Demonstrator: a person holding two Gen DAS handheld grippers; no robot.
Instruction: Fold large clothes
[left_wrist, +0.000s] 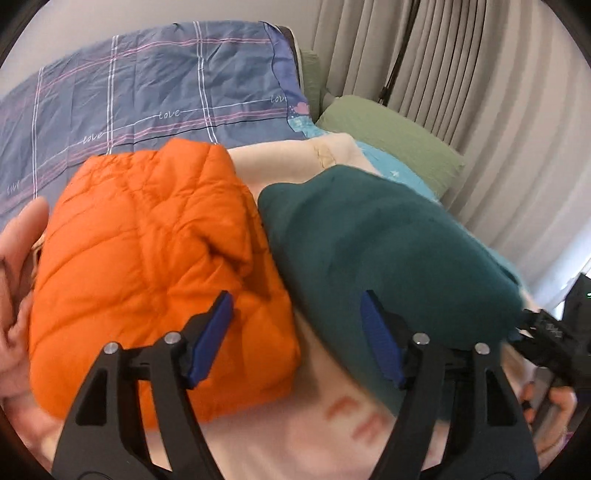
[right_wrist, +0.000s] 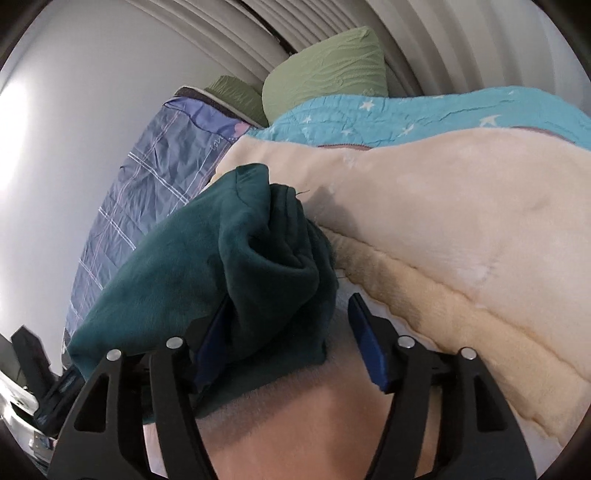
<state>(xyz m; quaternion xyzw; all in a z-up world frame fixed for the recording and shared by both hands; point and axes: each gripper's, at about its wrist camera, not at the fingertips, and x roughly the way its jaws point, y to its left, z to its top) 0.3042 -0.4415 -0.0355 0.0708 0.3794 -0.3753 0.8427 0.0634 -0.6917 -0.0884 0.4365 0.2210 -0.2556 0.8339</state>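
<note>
We judge the main risk to lie with the dark green garment (left_wrist: 388, 258), bundled on the cream blanket (right_wrist: 461, 258) of the bed just beside the folded orange puffer jacket (left_wrist: 147, 266): its bunched end sits partly between the spread jaws of the right tool (right_wrist: 288, 339), which grasps nothing, so closing there could catch only one loose layer and let the bundle unroll. The left tool (left_wrist: 295, 332) also stands released, above the gap between the two garments, and a careless sweep could nudge the jacket's fold open. The soft blanket gives little firm backing. Around it lie a blue checked sheet (left_wrist: 147, 92), a turquoise star quilt (right_wrist: 406, 114), green pillows (right_wrist: 325, 70) and pale curtains (left_wrist: 461, 74).
</note>
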